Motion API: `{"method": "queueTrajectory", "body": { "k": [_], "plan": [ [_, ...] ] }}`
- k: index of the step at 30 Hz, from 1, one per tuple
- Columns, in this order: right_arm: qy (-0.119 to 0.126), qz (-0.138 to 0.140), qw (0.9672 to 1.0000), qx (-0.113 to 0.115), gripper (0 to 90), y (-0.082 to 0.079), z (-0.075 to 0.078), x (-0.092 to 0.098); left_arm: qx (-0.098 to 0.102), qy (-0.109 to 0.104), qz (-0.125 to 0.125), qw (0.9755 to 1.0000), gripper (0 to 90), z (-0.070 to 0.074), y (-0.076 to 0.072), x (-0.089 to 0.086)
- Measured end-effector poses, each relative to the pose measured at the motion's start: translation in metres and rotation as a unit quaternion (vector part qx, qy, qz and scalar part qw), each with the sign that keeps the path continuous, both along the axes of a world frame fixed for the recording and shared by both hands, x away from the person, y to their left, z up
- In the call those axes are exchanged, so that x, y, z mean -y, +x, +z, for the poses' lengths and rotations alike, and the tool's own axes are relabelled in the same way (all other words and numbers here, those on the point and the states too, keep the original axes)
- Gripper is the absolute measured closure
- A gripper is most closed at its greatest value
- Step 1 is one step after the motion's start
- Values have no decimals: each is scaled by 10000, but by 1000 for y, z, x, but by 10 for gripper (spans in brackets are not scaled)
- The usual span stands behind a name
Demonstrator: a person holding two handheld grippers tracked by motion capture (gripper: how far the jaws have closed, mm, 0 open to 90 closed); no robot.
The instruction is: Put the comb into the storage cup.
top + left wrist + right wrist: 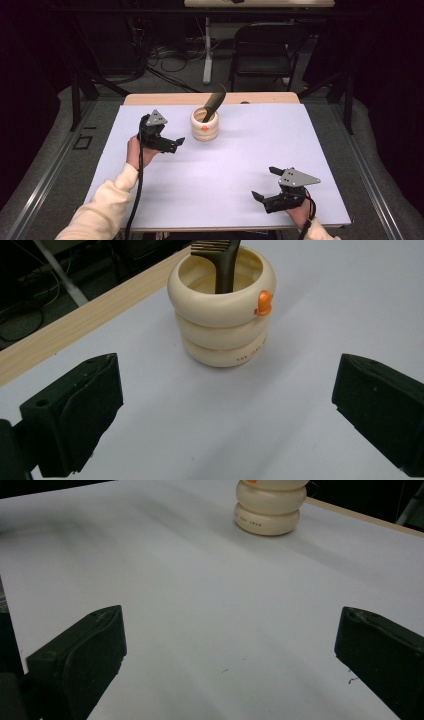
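A cream holder of stacked rings [205,125] with a small orange knob stands at the back middle of the white sheet. A dark comb [214,102] stands in it and leans right, teeth up. My left gripper [176,143] is open just left of the holder, jaws wide with nothing between them. In the left gripper view the holder [222,315] and the comb [226,265] sit ahead of the spread jaws. My right gripper [264,184] rests open near the front right of the sheet; in its view the holder [270,507] is far off.
A white sheet [240,160] covers the wooden table [175,99], whose bare edge shows at the back. Behind the table stand a folding chair [265,50], a table leg and cables on the floor. Metal rails run along both sides.
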State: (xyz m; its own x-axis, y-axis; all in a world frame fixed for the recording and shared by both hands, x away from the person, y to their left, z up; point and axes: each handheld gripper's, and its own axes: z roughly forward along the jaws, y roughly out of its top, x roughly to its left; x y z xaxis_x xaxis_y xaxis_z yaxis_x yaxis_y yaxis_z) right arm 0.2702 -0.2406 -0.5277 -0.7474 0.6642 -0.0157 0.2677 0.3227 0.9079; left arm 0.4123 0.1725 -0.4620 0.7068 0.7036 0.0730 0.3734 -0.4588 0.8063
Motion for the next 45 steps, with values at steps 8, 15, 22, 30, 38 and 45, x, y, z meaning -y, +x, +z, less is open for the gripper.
{"method": "queueTrajectory", "body": {
  "k": [8,15,22,30,38,45],
  "plan": [
    [20,-9,10000,14,0,0,0,0,3,15,56,10000,1,-3,-19,-9],
    [12,-9,10000,-13,0,1,0,0,57,33,138,9999,1,-5,-39,-20],
    [15,-9,10000,-9,0,0,0,0,89,25,184,9998,1,-9,-55,-25],
    [11,-8,10000,-12,0,0,0,0,128,45,247,9996,1,-16,-74,-30],
    [13,-6,10000,-21,0,0,0,0,206,-60,286,9994,0,-23,-89,-36],
    [23,-9,10000,-18,0,-1,0,-1,211,-66,291,9993,0,-30,-102,-39]
  ]
}}
